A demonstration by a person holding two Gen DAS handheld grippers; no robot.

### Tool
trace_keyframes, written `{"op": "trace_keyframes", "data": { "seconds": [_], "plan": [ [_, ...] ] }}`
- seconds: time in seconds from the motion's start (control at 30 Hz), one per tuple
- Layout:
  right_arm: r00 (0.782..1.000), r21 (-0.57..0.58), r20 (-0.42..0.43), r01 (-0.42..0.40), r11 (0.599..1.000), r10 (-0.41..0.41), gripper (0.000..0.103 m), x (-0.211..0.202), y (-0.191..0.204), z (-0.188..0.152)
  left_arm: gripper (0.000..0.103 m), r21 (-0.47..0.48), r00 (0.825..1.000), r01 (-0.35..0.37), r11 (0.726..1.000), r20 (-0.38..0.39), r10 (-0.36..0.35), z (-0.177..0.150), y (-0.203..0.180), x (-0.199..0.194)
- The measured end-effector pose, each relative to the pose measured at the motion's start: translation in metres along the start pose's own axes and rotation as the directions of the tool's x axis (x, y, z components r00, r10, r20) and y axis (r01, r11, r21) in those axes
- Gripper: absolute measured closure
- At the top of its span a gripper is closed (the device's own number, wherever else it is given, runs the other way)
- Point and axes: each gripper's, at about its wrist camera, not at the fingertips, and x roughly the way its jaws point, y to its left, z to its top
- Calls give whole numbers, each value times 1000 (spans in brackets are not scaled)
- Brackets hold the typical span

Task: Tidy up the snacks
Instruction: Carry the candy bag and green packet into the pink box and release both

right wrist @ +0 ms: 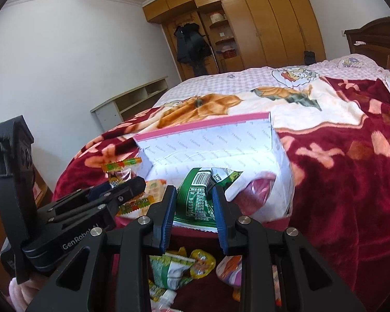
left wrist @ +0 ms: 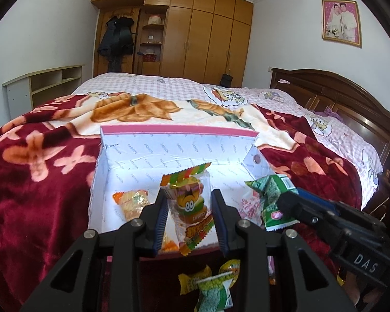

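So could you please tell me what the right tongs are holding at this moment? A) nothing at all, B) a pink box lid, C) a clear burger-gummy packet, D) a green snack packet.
D: in the right wrist view the right tongs are clamped on the green snack packet, held up in front of the white box; the burger-gummy packet is in the left tongs.

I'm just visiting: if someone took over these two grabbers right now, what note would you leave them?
Left gripper: shut on a gummy packet, held over the white box.
Right gripper: shut on a green packet, also at the box.
Done: an orange snack already lies in the box.
Left: drop both packets in, then fetch the loose snacks on the red blanket below.
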Motion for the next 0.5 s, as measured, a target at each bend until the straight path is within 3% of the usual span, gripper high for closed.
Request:
{"op": "trace_keyframes", "data": {
  "seconds": [0.3,0.5],
  "plan": [
    [1000,-13,3,25,1000,-25,74,20,-6,23,69,42,1000,-5,999,16,4,26,-4,19],
    [999,-8,-7,54,999,-54,74,38,-17,35,69,35,1000,-1,999,-14,2,36,-6,43]
  ]
}}
